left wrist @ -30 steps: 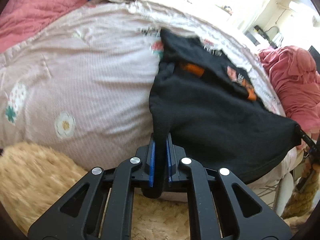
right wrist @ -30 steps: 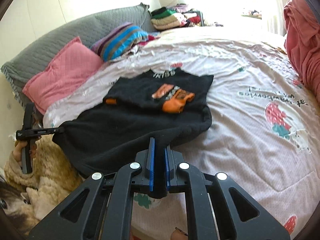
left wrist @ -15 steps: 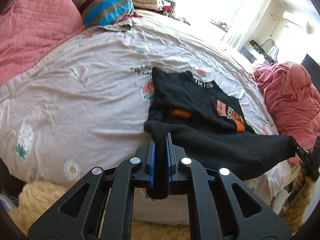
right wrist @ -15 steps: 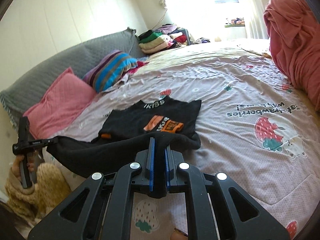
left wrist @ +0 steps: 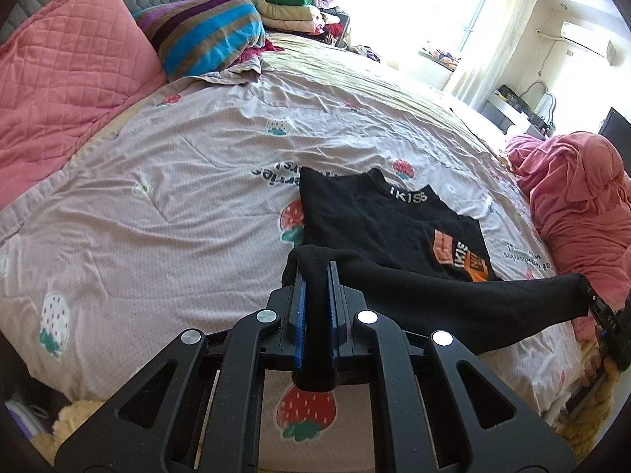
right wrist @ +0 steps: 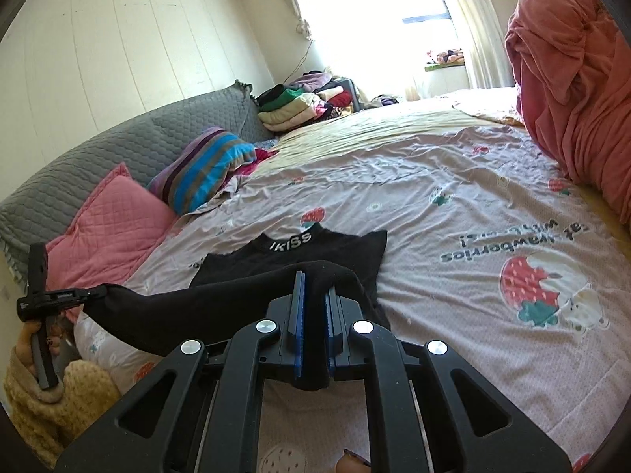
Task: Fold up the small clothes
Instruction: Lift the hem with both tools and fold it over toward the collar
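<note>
- Since a second ago you have lifted the near hem of the black top (left wrist: 394, 232) off the bed — it lay spread flat then, and now the hem hangs as a taut band in the air between your two claws.
- Your left claw (left wrist: 315, 287) is clamped shut on one corner of that hem; black cloth fills the gap between its blue pads and hangs out below them.
- Your right claw (right wrist: 313, 295) is closed on the other corner in the same way, with a fold of cloth draped over its tips.
- The far part of the top, collar lettering upward, rests on the strawberry-print quilt (left wrist: 177, 205) — the orange patch on it shows from the left camera.
- A pink pillow (right wrist: 106, 228) and a striped cushion (right wrist: 201, 169) lie at the head of the bed, well apart from the top.
</note>
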`<action>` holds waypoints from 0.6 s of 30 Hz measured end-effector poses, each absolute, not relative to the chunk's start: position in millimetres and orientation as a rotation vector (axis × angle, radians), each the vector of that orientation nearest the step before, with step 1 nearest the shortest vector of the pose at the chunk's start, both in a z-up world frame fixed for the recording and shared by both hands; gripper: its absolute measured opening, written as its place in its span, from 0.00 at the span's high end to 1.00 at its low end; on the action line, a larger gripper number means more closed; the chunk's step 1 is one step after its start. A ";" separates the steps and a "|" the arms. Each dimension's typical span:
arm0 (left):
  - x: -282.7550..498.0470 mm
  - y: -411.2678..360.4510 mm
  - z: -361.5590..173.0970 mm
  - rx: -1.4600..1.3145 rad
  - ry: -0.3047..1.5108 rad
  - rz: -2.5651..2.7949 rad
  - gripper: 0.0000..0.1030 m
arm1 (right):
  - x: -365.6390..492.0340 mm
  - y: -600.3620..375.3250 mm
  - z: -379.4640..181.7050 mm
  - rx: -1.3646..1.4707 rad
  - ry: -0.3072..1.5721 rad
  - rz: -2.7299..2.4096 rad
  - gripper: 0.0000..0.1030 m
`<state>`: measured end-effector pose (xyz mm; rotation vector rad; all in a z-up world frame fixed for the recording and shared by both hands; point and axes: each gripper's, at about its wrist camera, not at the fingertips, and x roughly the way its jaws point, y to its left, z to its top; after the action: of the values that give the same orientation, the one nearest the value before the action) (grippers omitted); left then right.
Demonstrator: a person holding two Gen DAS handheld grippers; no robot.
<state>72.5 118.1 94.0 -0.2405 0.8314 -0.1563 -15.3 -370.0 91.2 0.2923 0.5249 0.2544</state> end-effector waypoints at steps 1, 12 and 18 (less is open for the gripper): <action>75.5 118.3 95.8 -0.242 0.827 -0.154 0.97 | -13.1 -369.6 92.3 0.291 0.521 0.254 0.93; 106.3 116.0 104.0 -0.262 0.795 -0.120 0.97 | 15.7 -368.5 98.3 0.270 0.491 0.222 0.93; 124.9 112.7 101.9 -0.266 0.792 -0.110 0.97 | 35.3 -368.9 94.2 0.271 0.496 0.197 0.93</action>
<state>124.9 112.7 101.9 -0.2656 0.7925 -0.1103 35.3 -368.9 94.2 0.2706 0.4964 0.1973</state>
